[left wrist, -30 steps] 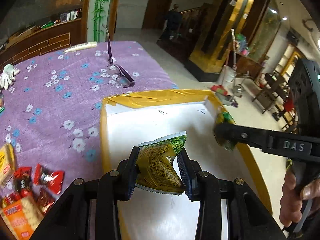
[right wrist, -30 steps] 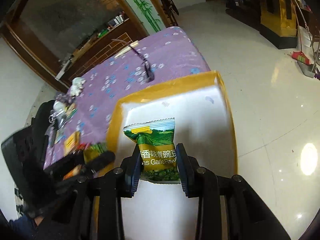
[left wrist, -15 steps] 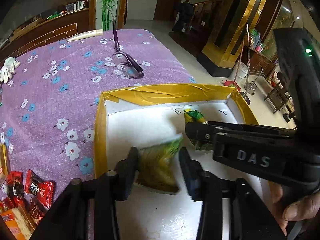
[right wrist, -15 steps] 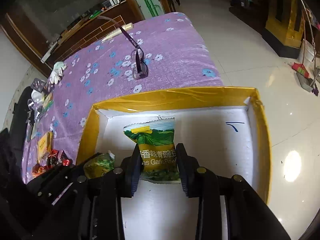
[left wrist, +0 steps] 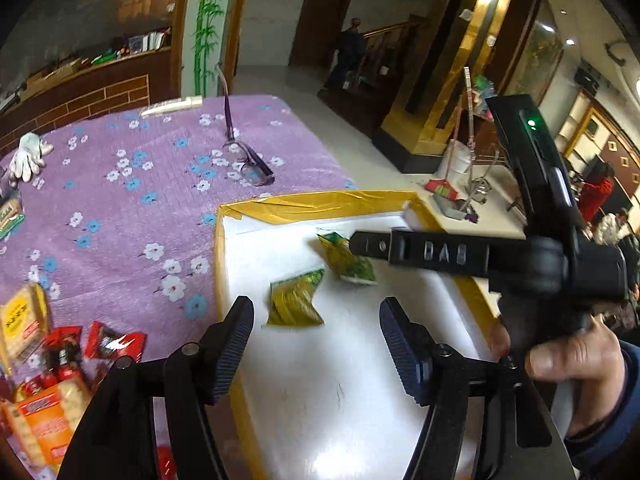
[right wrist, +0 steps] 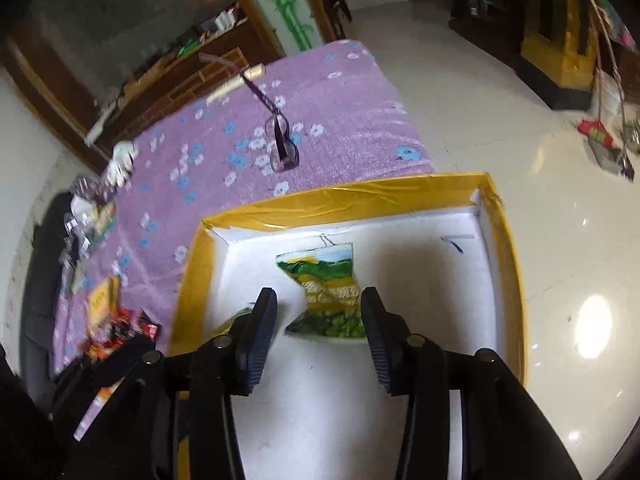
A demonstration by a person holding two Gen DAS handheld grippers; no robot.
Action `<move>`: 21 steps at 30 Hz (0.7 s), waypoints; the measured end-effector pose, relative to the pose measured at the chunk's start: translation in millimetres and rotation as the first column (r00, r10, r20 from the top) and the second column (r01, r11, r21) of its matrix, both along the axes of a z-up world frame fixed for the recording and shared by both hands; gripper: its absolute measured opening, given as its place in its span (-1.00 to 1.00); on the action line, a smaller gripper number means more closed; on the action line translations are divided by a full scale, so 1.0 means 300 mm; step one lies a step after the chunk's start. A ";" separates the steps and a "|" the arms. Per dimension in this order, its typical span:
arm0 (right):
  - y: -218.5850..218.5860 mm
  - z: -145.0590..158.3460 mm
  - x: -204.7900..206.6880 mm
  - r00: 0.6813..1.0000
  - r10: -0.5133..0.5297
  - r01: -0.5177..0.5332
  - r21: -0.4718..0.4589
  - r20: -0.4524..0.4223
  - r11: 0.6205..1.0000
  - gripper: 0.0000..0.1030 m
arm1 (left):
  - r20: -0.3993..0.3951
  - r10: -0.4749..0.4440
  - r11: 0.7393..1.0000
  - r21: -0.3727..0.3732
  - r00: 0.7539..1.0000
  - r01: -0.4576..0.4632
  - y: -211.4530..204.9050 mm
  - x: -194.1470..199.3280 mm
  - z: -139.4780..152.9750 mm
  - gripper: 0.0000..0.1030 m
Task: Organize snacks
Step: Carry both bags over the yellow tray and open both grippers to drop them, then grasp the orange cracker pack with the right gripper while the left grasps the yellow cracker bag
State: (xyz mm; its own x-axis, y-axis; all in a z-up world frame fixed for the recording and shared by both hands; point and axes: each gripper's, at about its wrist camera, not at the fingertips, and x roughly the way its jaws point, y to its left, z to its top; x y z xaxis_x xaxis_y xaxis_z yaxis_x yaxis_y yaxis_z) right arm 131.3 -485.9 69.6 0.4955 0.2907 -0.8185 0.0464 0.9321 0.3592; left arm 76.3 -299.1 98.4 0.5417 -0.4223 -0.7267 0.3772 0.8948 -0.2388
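Observation:
A white box with a yellow-taped rim [left wrist: 320, 204] sits on the purple flowered cloth. Inside it lie two green pea packets. One packet [left wrist: 294, 300] rests on the box floor just ahead of my left gripper [left wrist: 320, 344], whose jaws are opening wide and touch nothing. The other packet [right wrist: 328, 288] sits between the pads of my right gripper [right wrist: 320, 332], whose jaws are opening. Its left pad stands clear of the packet. In the left wrist view a hand [left wrist: 560, 360] holds the right gripper across the box from the right.
Red and orange snack packs [left wrist: 60, 360] lie in a pile on the cloth left of the box. Purple glasses [left wrist: 248, 164], a white glove [left wrist: 26, 156] and a cream tube [left wrist: 172, 106] lie farther back. The box's right side reaches the table edge above the tiled floor.
Both grippers have opened. The left one let its packet drop to the box floor and drew back. The right one moved over the box and loosened its hold on the other packet.

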 end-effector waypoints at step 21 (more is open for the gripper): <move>0.869 -0.015 -0.055 0.922 0.382 -0.381 0.029 -0.057 0.924 0.03 | 0.139 0.311 0.944 0.064 0.940 -0.322 0.790 -0.500 0.105 0.34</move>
